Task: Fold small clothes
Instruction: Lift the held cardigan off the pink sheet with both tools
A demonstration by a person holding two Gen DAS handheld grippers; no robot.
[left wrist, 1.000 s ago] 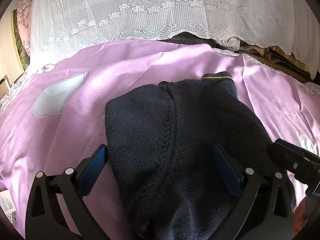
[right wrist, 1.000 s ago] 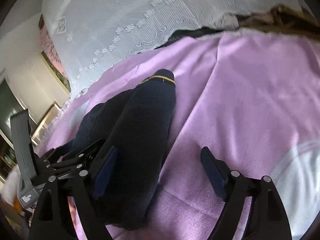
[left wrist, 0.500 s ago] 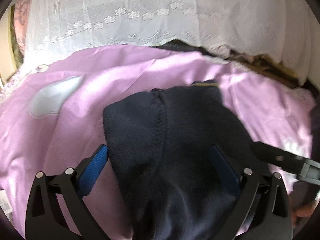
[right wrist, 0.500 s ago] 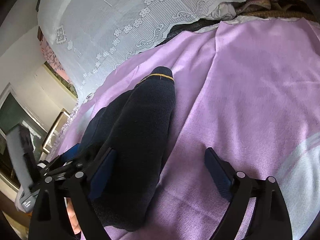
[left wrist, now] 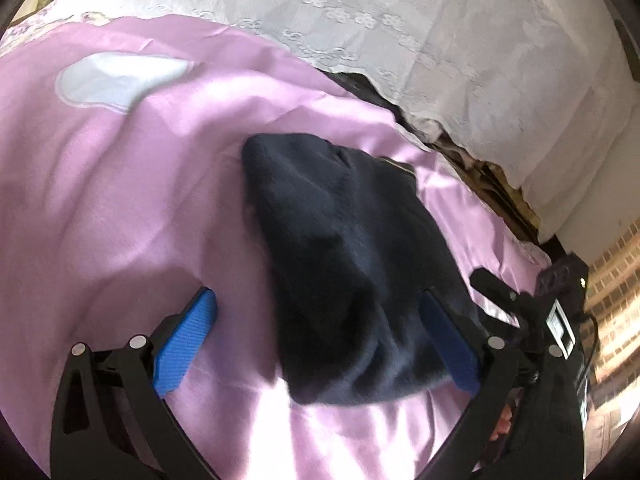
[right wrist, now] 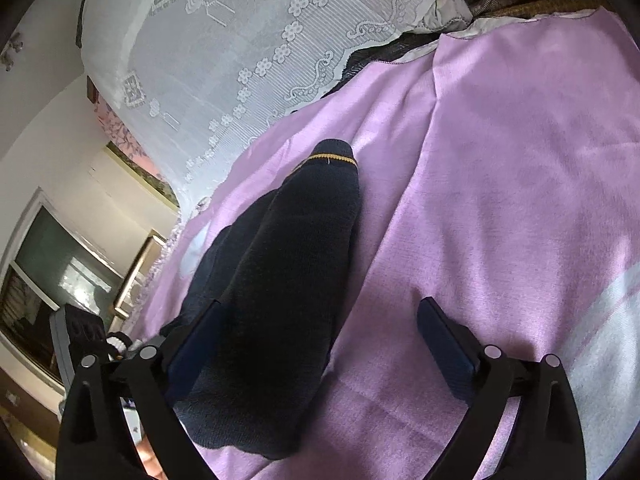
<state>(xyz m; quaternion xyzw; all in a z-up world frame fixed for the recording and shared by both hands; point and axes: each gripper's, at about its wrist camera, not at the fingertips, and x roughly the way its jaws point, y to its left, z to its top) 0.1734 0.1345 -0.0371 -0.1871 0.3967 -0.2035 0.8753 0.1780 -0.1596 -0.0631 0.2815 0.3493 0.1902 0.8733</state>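
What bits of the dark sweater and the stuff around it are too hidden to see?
- Sweater near end, left wrist view: behind the left gripper's finger.
- Its left side, right wrist view: behind the right gripper's finger.
- Things under the lace cloth: covered.
- Left view: blurred.

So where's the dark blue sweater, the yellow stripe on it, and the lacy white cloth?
dark blue sweater [left wrist: 344,248], left wrist view, middle of the folded bundle.
yellow stripe [right wrist: 330,158], right wrist view, band at the sweater's far end.
lacy white cloth [right wrist: 256,28], right wrist view, its flower-patterned part.

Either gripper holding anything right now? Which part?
Nothing held. Left gripper and right gripper both stand open around the folded navy knit garment on the pink bedsheet; the right's jaws have just been opening.
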